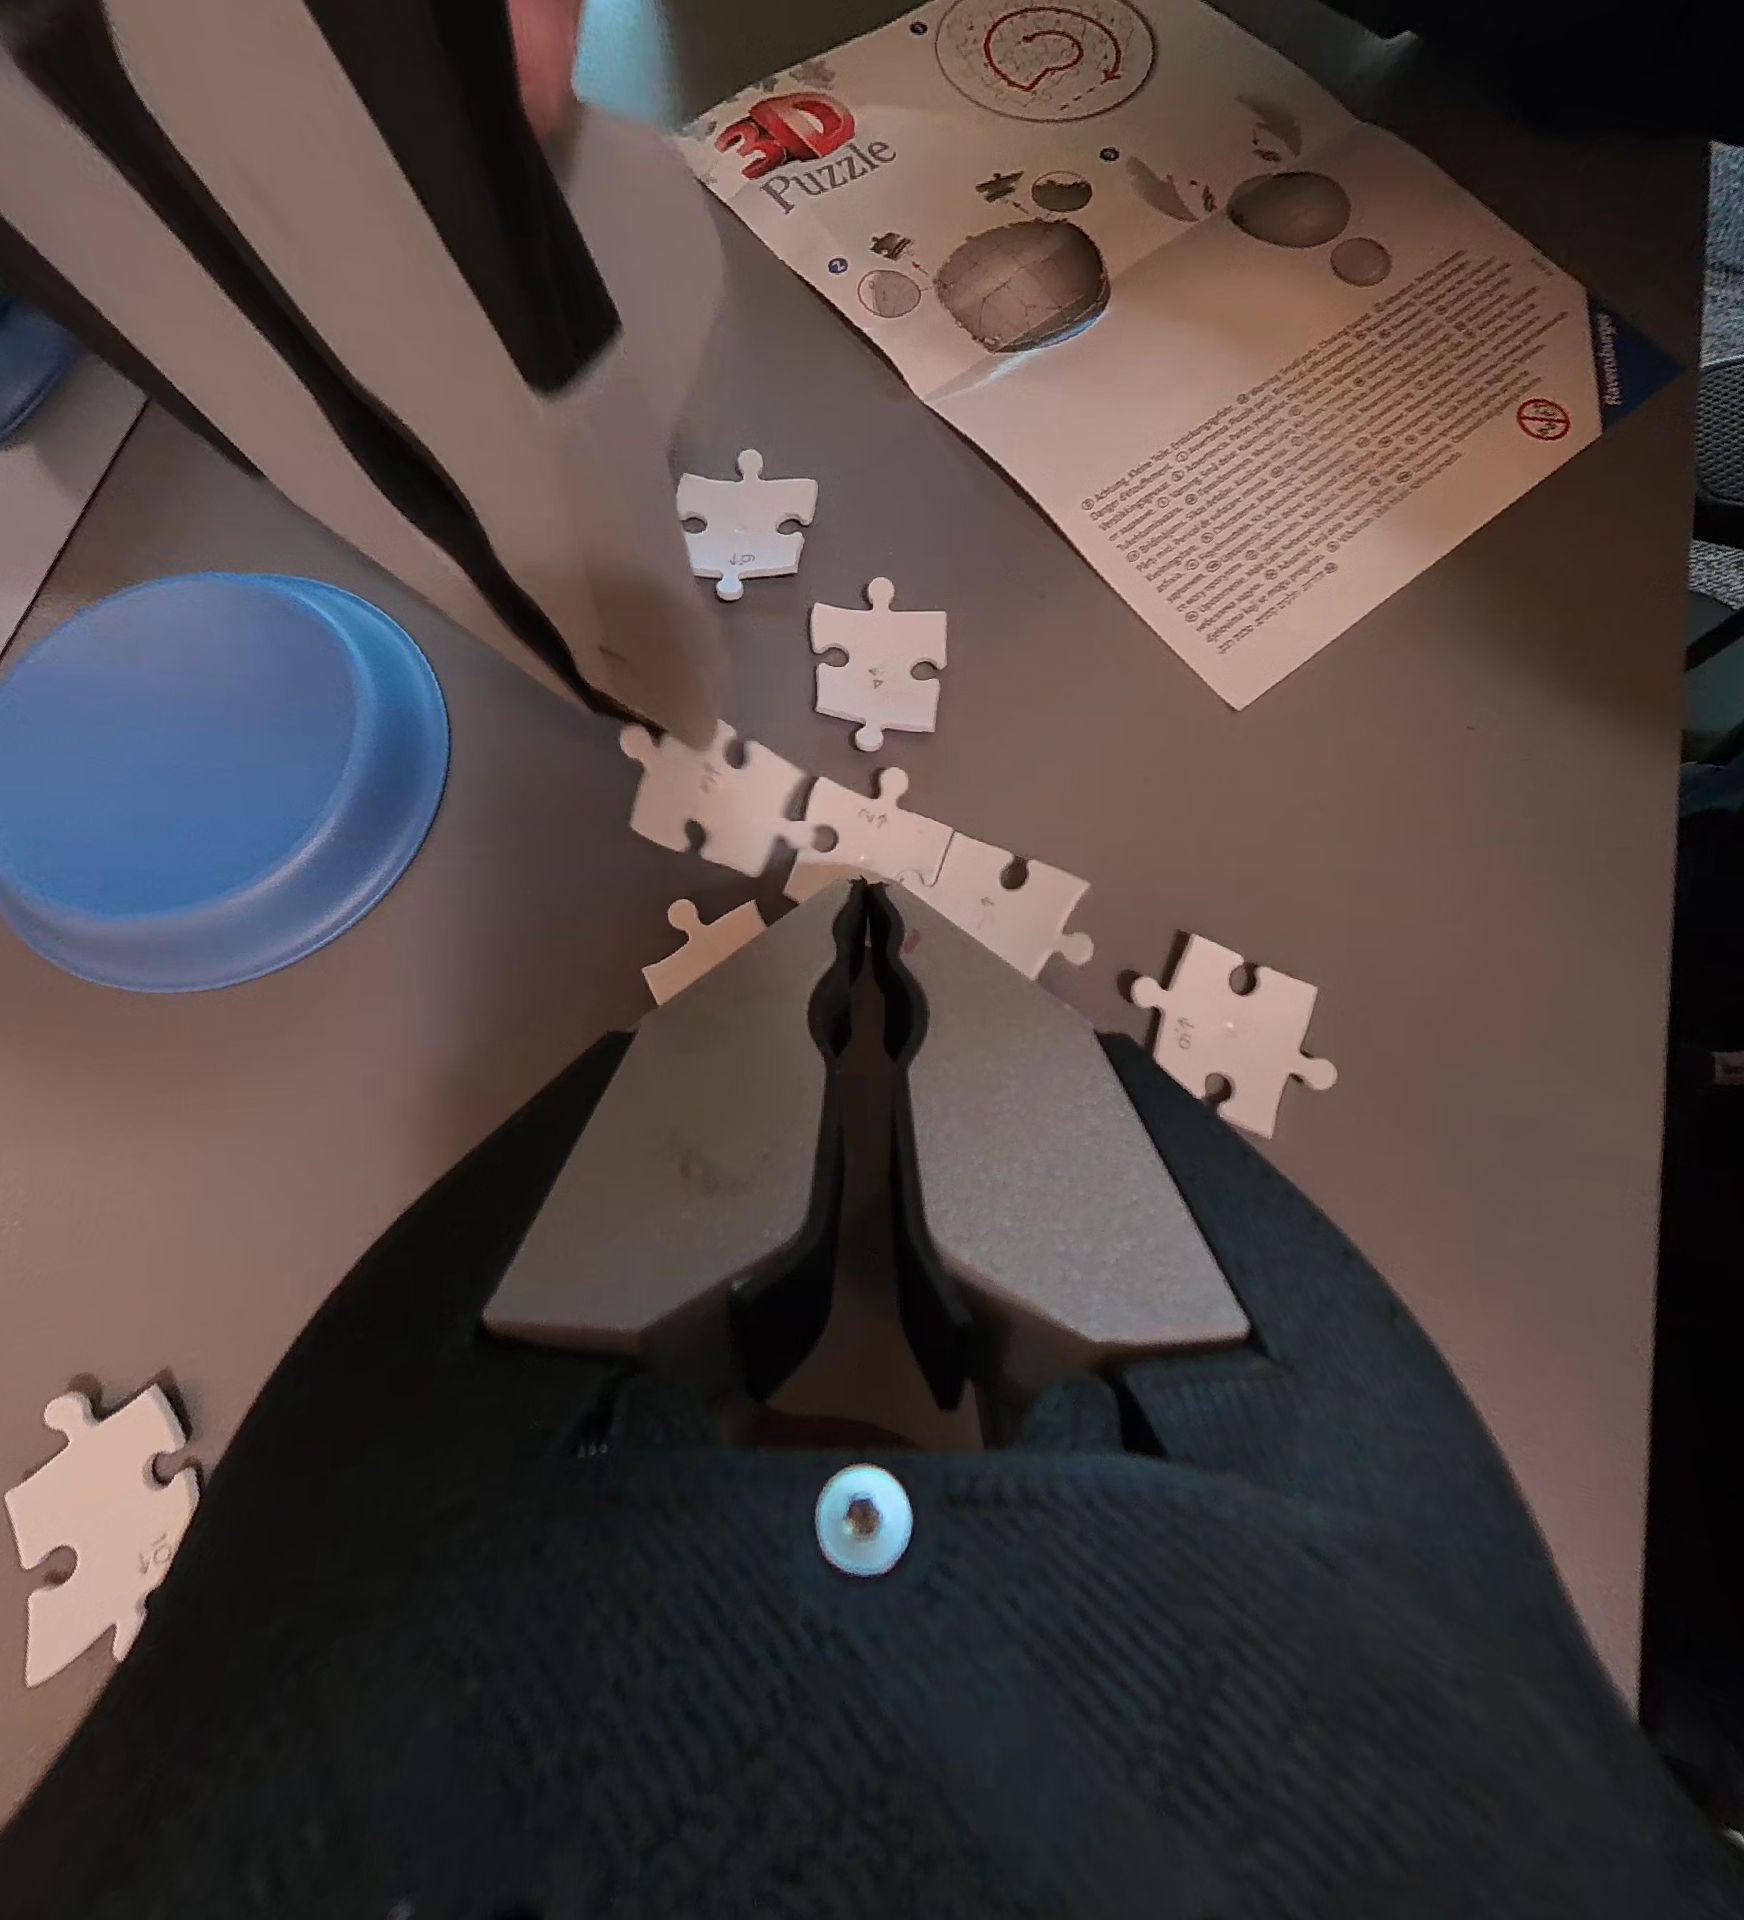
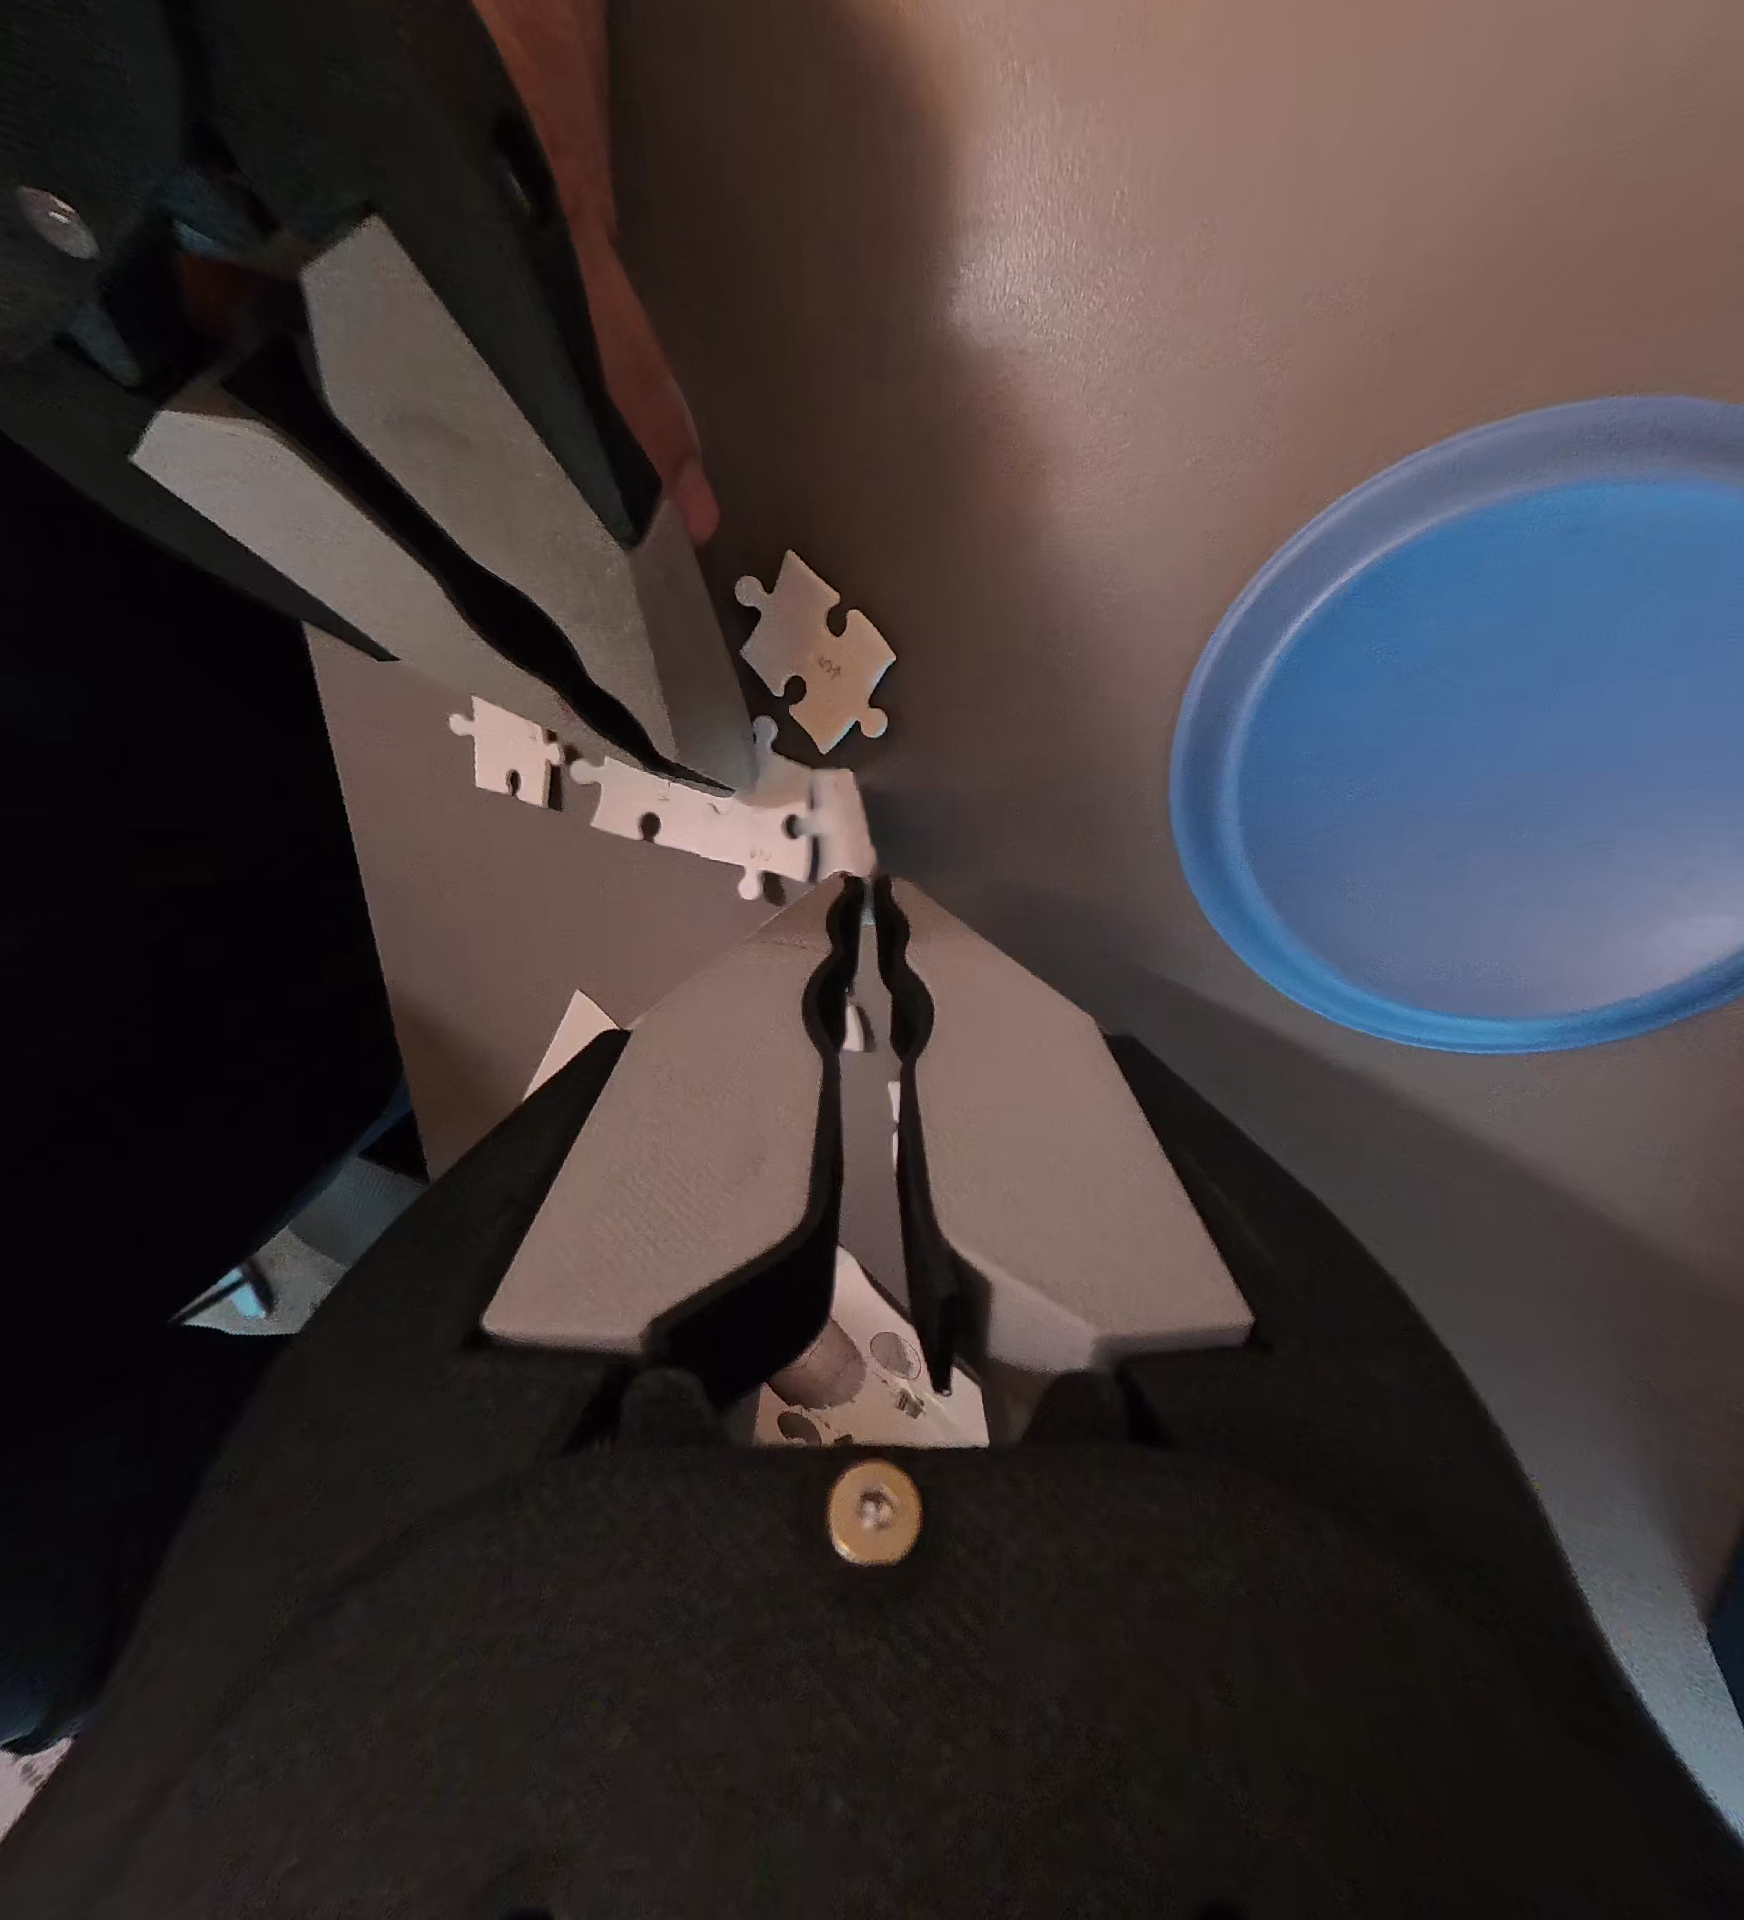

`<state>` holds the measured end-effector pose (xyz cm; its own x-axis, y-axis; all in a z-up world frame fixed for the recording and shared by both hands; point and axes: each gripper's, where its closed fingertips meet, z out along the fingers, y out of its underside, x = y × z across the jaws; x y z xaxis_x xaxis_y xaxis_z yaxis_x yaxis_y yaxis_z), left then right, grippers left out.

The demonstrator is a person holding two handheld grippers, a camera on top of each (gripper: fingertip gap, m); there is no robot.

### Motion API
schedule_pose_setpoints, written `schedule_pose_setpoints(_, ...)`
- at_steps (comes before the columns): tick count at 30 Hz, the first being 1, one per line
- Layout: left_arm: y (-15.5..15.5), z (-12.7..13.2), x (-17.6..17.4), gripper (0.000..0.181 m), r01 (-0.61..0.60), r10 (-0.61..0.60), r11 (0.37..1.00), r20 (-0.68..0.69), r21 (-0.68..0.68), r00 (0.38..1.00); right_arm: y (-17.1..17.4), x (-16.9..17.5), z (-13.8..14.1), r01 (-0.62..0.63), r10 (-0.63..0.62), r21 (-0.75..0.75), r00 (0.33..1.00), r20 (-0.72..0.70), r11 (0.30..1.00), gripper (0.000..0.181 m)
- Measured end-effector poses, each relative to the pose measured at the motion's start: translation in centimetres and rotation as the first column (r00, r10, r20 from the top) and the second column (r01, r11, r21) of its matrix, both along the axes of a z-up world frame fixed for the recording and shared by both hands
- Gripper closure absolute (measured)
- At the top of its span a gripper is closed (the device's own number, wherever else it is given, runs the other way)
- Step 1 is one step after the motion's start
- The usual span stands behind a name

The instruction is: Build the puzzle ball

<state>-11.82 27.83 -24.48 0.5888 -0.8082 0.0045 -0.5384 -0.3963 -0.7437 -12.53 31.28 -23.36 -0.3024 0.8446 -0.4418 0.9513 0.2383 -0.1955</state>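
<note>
Step in hand: fitting end piece onto joined strip of white, back-side-up puzzle pieces, mid grey table. Early stage by judgement; no ball curvature formed.

Left gripper: jaws pressed together, pinching near edge of joined strip.

Right gripper: jaws nearly closed, nipping outer edge of end piece, held slightly tilted.

Next move, judged: level end piece, line up tab with socket, press down while bracing strip.

Loose pieces.

Blue round dish, beside the work. Instruction leaflet, far side.

Hard to make out: seam between end piece and strip shadowed, seating undetermined. One piece half hidden under left gripper. Further pieces cut off at lower-left frame edge.
</note>
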Motion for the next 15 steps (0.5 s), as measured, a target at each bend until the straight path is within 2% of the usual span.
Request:
schedule_pose_setpoints(8,1.1,0.5,-1.3,0.181,-0.09,0.09,0.995,0.0,0.04,0.996,1.8,-1.2,2.7,0.157,-0.16,-0.038,0.977,-0.139,0.987,0.181)
schedule_pose_setpoints(12,0.8,2.8,-1.0,0.181,-0.061,0.051,0.994,0.111,0.086,0.993,2.1,-1.0,3.6,0.239,-0.252,-0.089,0.948,-0.193,0.967,0.181)
schedule_pose_setpoints(15,0.5,2.6,-0.9,0.181,-0.019,0.011,0.996,0.096,0.087,0.995,1.6,-0.6,4.3,0.289,-0.319,-0.153,0.918,-0.234,0.945,0.181)
